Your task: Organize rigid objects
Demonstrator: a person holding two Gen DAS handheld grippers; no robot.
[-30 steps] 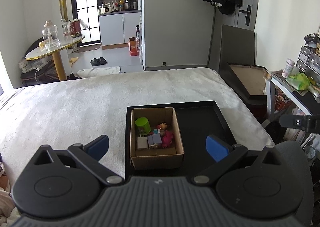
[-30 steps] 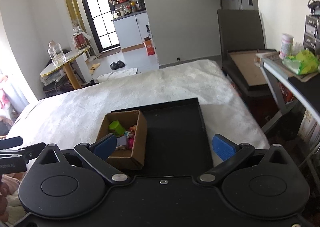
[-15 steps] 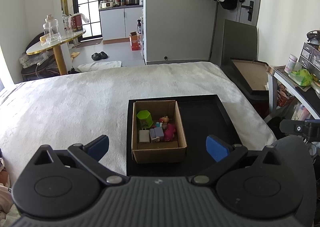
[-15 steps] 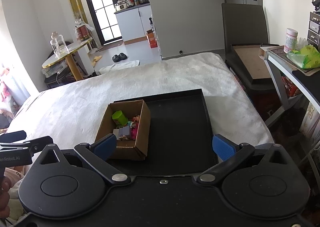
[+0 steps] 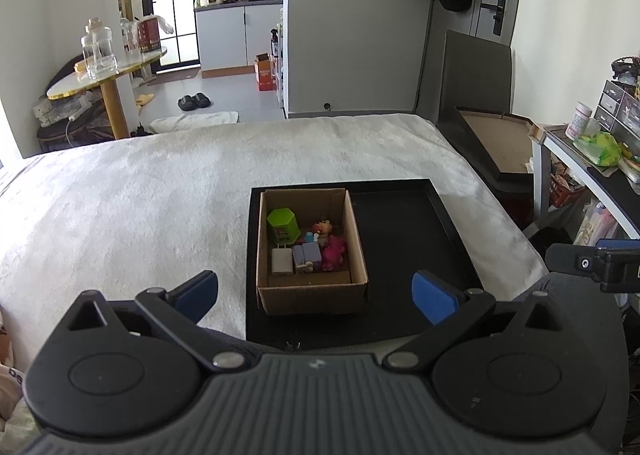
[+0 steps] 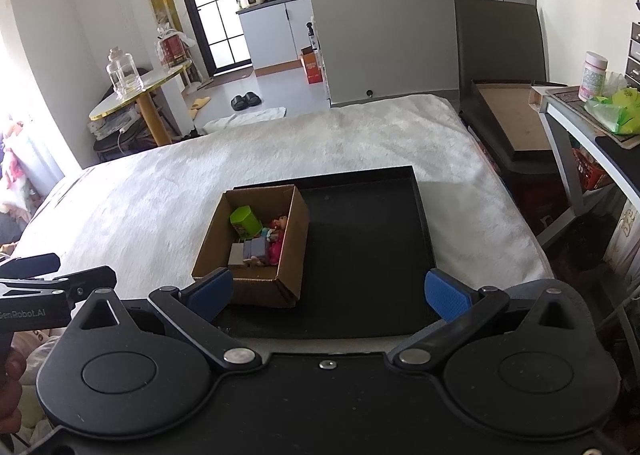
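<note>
An open cardboard box (image 5: 312, 291) (image 6: 294, 251) stands in the left half of a black tray (image 5: 404, 239) (image 6: 368, 247) on a white bed. In the box lie a green hexagonal cup (image 5: 283, 226) (image 6: 245, 220), a grey block (image 5: 281, 260), purple blocks (image 5: 307, 255) (image 6: 255, 247) and a pink figure (image 5: 334, 251). My left gripper (image 5: 316, 293) is open and empty, just before the box's near wall. My right gripper (image 6: 328, 293) is open and empty, above the tray's near edge.
The white bed cover (image 5: 140, 191) spreads left of and behind the tray. A dark chair with a board (image 5: 496, 135) and a cluttered desk (image 5: 592, 151) stand at the right. A round table with glass jars (image 5: 100, 67) stands at the far left.
Both grippers have drawn back and risen a little, so the box and tray look slightly farther away. Both stay open; nothing in the box has moved.
</note>
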